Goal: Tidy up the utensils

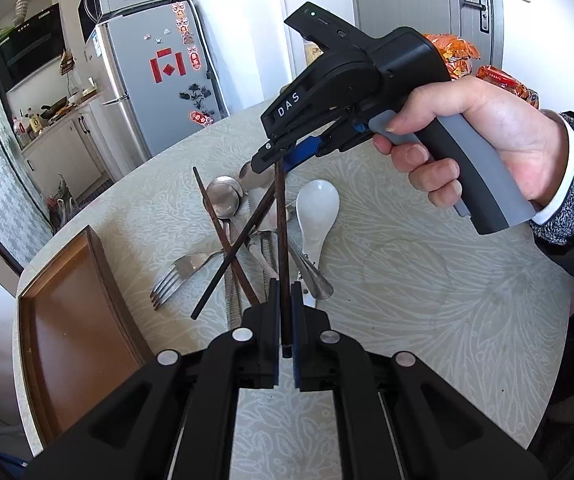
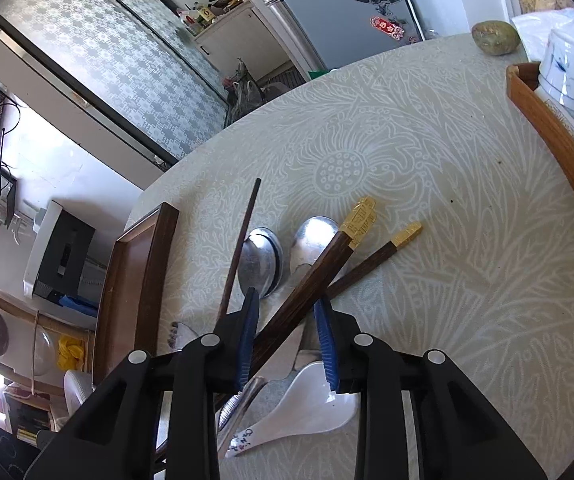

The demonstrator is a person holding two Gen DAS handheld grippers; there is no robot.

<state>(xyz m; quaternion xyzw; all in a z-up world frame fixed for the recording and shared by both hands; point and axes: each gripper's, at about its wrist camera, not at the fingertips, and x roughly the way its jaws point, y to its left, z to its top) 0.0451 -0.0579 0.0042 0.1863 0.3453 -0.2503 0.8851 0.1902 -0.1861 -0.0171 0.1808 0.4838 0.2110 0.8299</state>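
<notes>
The left gripper (image 1: 285, 300) is clenched on a dark chopstick (image 1: 283, 240) – its far end, at twelve o'clock, sits between the right gripper (image 2: 287, 312)'s parted fingers, above the utensil pile (image 1: 247, 220). The wooden tray (image 1: 67, 320) lies at nine o'clock.

Daylit kitchen: silver fridge (image 1: 155, 80), patterned wall (image 2: 119, 60), round table (image 1: 407, 280), grey door (image 1: 427, 0).

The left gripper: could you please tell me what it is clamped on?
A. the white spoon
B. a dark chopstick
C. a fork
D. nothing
B: the left gripper is shut on a dark chopstick that rises between its pads, while the fork and white spoon lie on the table.
</notes>
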